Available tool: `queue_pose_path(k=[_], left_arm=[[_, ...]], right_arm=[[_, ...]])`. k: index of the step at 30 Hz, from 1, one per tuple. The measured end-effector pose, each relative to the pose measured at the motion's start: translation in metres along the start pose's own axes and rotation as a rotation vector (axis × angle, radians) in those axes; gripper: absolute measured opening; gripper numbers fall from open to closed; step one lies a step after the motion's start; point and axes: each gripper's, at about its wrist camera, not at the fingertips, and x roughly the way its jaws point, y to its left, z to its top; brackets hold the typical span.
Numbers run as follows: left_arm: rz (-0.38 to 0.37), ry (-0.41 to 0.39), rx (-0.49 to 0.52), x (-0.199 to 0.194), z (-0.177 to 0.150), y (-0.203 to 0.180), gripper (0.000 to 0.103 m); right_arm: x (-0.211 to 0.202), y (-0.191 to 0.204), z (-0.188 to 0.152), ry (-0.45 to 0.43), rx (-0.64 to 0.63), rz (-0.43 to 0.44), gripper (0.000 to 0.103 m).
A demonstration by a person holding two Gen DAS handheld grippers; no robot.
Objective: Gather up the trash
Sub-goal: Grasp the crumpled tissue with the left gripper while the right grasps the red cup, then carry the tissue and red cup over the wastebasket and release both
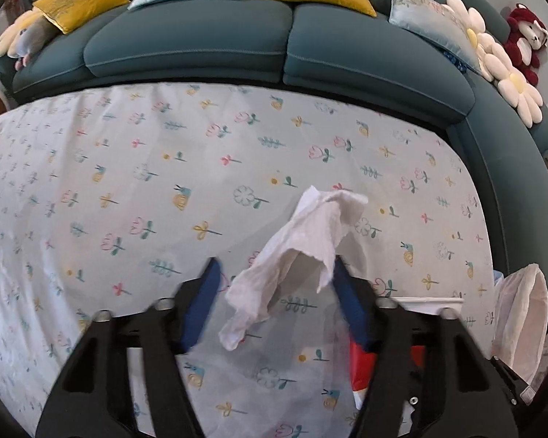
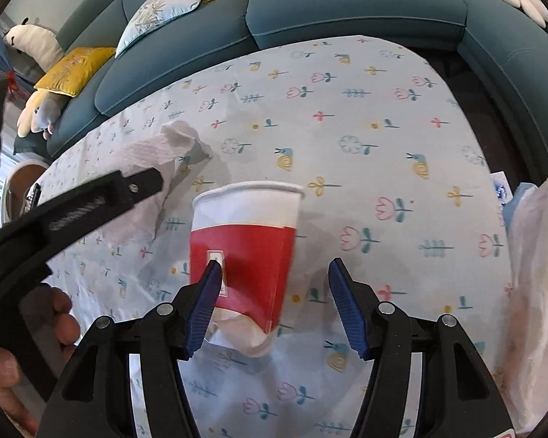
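A crumpled white tissue (image 1: pixel 303 252) hangs between the blue fingers of my left gripper (image 1: pixel 276 268), which stands open above the flowered tablecloth (image 1: pixel 128 189); the tissue touches the right finger and looks loose. In the right wrist view the same tissue (image 2: pixel 142 168) shows at the left, beside the left gripper's black body (image 2: pixel 80 211). A red and white paper cup (image 2: pixel 244 252), crushed at its bottom, sits between the open fingers of my right gripper (image 2: pixel 274 266), touching the left finger. Whether it is falling or resting I cannot tell.
A white plastic bag (image 1: pixel 518 321) hangs open at the table's right edge; it also shows in the right wrist view (image 2: pixel 537 273). A teal sofa (image 1: pixel 201 43) with yellow and pale cushions curves around the far side. A red plush toy (image 1: pixel 526 40) sits at the right.
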Motion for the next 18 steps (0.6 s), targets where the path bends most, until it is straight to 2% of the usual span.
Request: queue_pose_path(k=[2, 4, 5, 6, 8, 11, 18], left_arm=[[-0.013, 0.018, -0.002, 0.004, -0.001, -0.001, 0.030], [-0.018, 0.025, 0.004, 0.006, -0.003, -0.003, 0.019], [-0.020, 0.026, 0.010, 0.005, -0.005, -0.004, 0.012], [-0.023, 0.027, 0.015, 0.004, -0.007, -0.006, 0.010], [-0.031, 0.032, 0.020, 0.001, -0.011, -0.008, 0.006], [-0.033, 0.028, 0.018, -0.008, -0.018, -0.010, 0.005], [-0.054, -0.004, 0.018, -0.042, -0.033, -0.027, 0.005]], right_arm=[[0.003, 0.003, -0.001, 0.005, 0.000, 0.008, 0.059], [0.006, 0.008, -0.002, 0.014, -0.005, 0.014, 0.057], [0.006, 0.009, -0.002, 0.012, -0.006, 0.018, 0.051], [0.005, 0.011, -0.004, 0.010, -0.011, 0.031, 0.048], [0.002, 0.014, -0.005, 0.009, -0.024, 0.039, 0.030], [-0.009, 0.013, -0.008, -0.006, -0.030, 0.027, 0.027], [-0.055, -0.012, -0.013, -0.078, 0.024, 0.015, 0.027]])
